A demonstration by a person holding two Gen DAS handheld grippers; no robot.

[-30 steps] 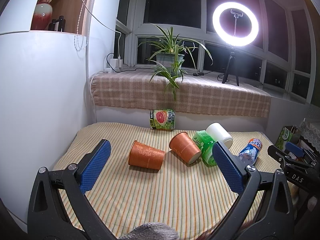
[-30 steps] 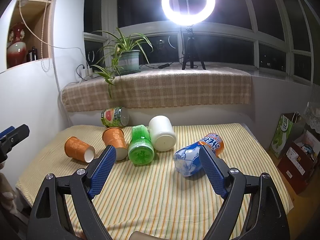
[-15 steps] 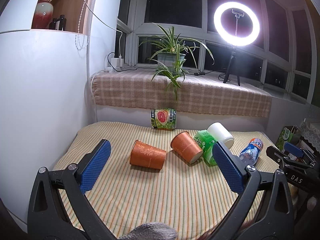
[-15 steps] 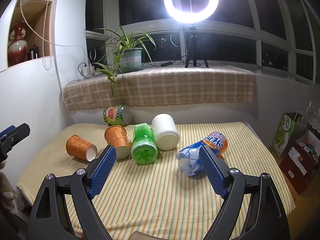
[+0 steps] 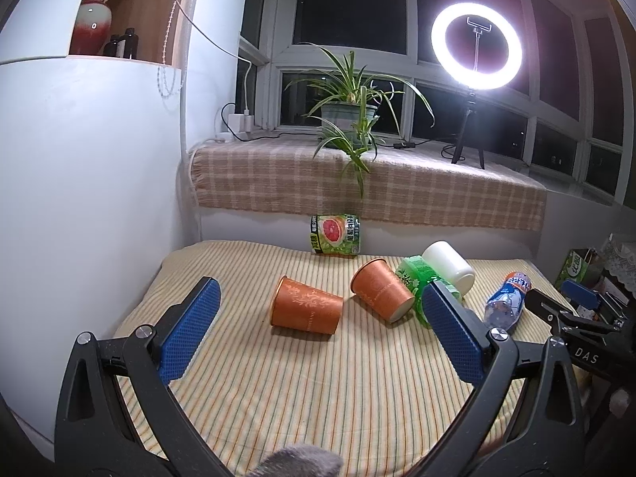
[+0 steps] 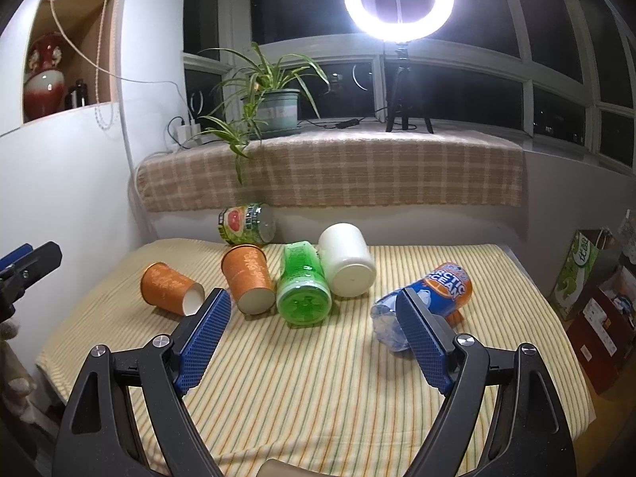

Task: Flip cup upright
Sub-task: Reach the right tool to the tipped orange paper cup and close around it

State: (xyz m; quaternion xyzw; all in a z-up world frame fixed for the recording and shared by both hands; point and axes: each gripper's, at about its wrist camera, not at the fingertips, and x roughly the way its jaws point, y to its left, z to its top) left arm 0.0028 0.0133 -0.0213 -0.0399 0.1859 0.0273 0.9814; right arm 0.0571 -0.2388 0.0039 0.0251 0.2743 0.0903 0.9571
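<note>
The left gripper [image 5: 320, 332] fills the lower part of the left wrist view: two matte black arms with triangular cut-outs, each carrying silver round-headed screws and ending in a blue finger pad [image 5: 190, 336] with a fine dimpled grid. At the bottom centre edge sits a patch of grey fuzzy fabric [image 5: 298, 463].

The right gripper [image 6: 312, 340] is built the same way, black frame, silver screws, blue textured pads [image 6: 419, 342]. At the right edge of the left wrist view its black body bears white letters "DAS".
</note>
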